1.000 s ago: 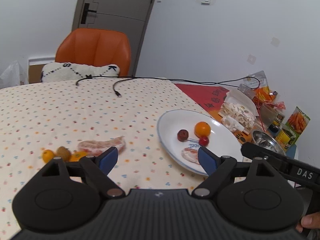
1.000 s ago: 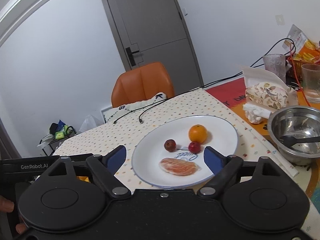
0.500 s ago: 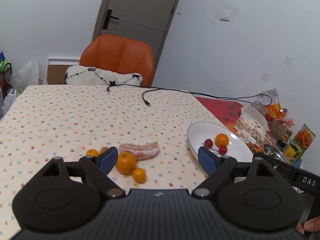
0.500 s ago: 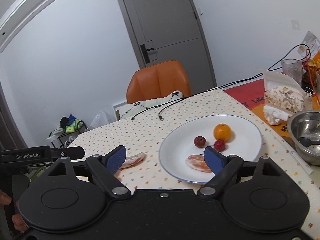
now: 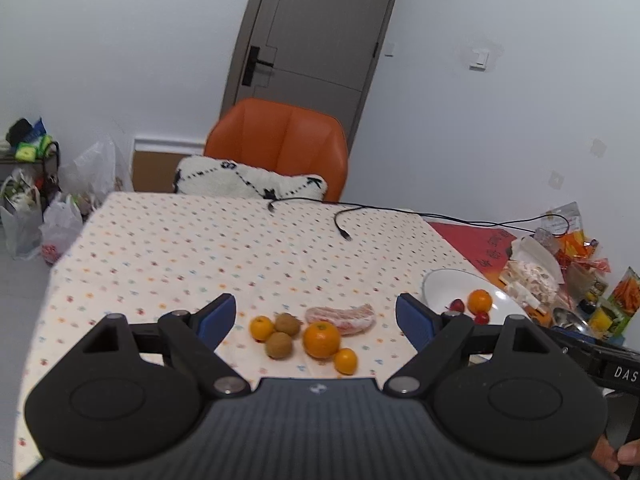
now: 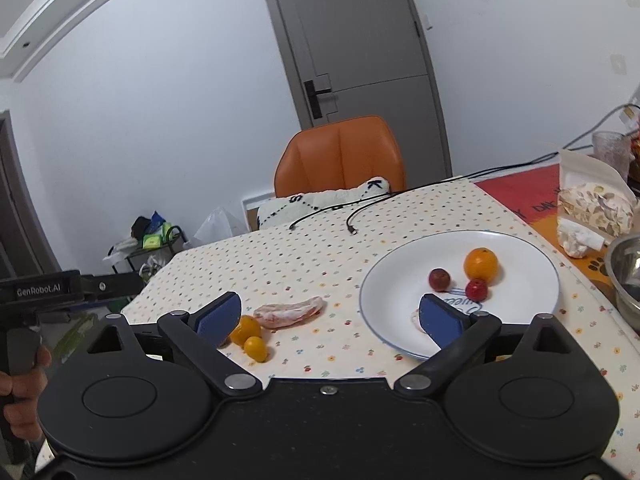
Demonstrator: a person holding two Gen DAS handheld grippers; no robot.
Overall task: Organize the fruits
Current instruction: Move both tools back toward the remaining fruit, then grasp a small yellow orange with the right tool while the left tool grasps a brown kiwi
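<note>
Glossy plate (image 6: 532, 308), cloth tablecloth (image 5: 200, 248)

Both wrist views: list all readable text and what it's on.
"GenRobot.AI": side of the left tool, seen in the right wrist view.
"DAS": start of a label on the right tool, cut off by the frame edge in the left wrist view.
Blue script on the white plate: partly hidden, unreadable.
Print on the red mat and snack packets: too blurred.
</note>
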